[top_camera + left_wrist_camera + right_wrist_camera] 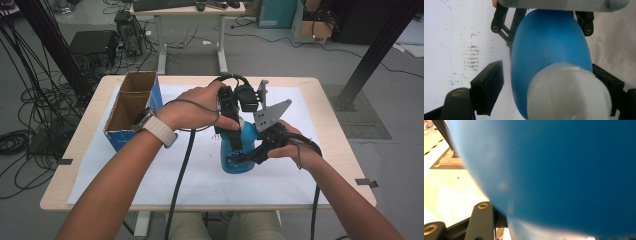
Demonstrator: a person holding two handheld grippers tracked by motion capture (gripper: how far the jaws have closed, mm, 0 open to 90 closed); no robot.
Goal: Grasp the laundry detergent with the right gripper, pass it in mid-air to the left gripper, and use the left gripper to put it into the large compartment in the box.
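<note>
A blue bottle (pixel 248 134) with a white cap (pixel 569 92) stands on the white sheet in the middle of the table. My right gripper (pixel 241 157) comes in from the right and is shut on the bottle's lower body. In the right gripper view the blue wall (pixel 561 170) sits right against one black finger (pixel 482 220). My left gripper (pixel 233 134) points straight down over the bottle's top. Its jaws straddle the cap: the left pad (pixel 490 87) stands clear of it with a gap, and the right pad (pixel 609 83) lies at the cap's edge.
An open cardboard box (pixel 131 107) with a blue side stands at the table's left. The white sheet (pixel 150 175) covers most of the wooden tabletop (pixel 330 150). Beyond the far edge are floor cables and another desk (pixel 190 12).
</note>
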